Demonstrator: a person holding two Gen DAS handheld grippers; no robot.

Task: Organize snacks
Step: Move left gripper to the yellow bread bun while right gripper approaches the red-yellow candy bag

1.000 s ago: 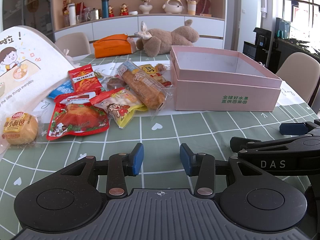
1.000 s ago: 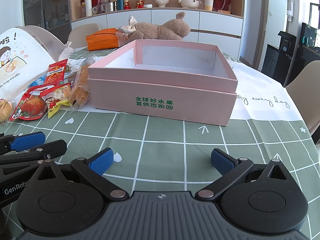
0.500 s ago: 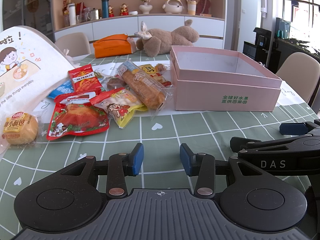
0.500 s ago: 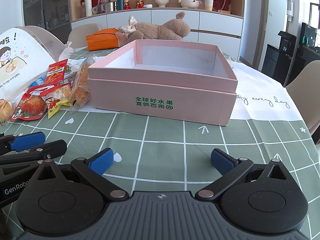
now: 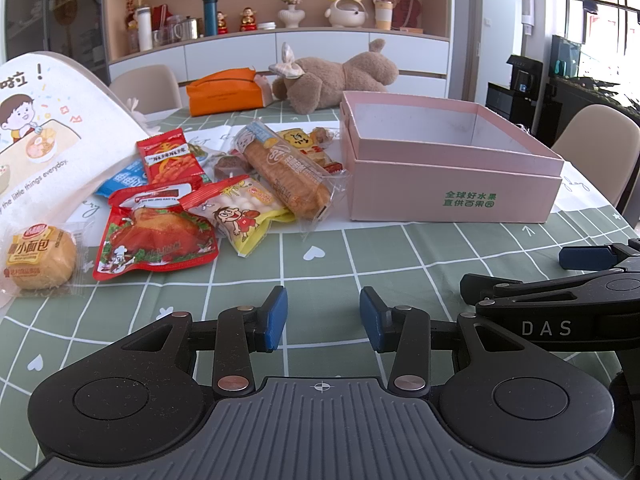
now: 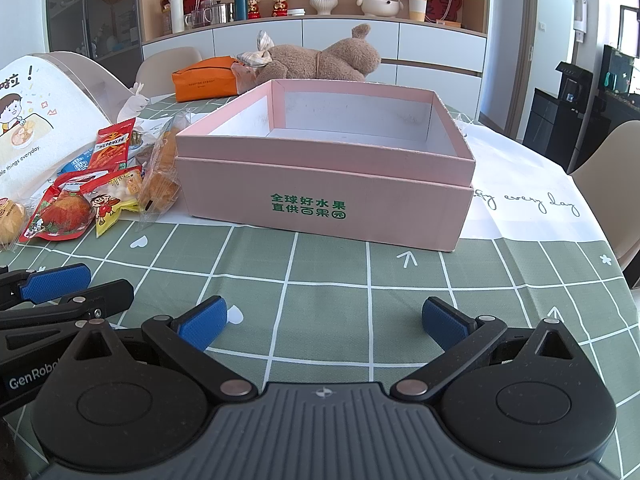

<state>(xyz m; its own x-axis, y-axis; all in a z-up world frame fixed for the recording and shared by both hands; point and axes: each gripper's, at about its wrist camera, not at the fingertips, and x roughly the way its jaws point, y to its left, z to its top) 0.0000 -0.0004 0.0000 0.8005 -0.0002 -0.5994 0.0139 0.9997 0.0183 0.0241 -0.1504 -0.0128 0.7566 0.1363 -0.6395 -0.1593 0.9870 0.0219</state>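
Observation:
A pile of snack packets lies left of the pink box: a red chicken-leg pack, a yellow-edged pack of white balls, a long clear bread roll pack, a red chip pack and a small wrapped bun. The box stands open-topped with nothing visible inside. My left gripper hovers low over the cloth, open, nothing between its blue pads. My right gripper is open wider, facing the box front, and holds nothing.
A green checked tablecloth covers the table. A white illustrated bag stands at far left. An orange pouch and a brown plush toy lie behind the snacks. Beige chairs stand at the table's right and far sides.

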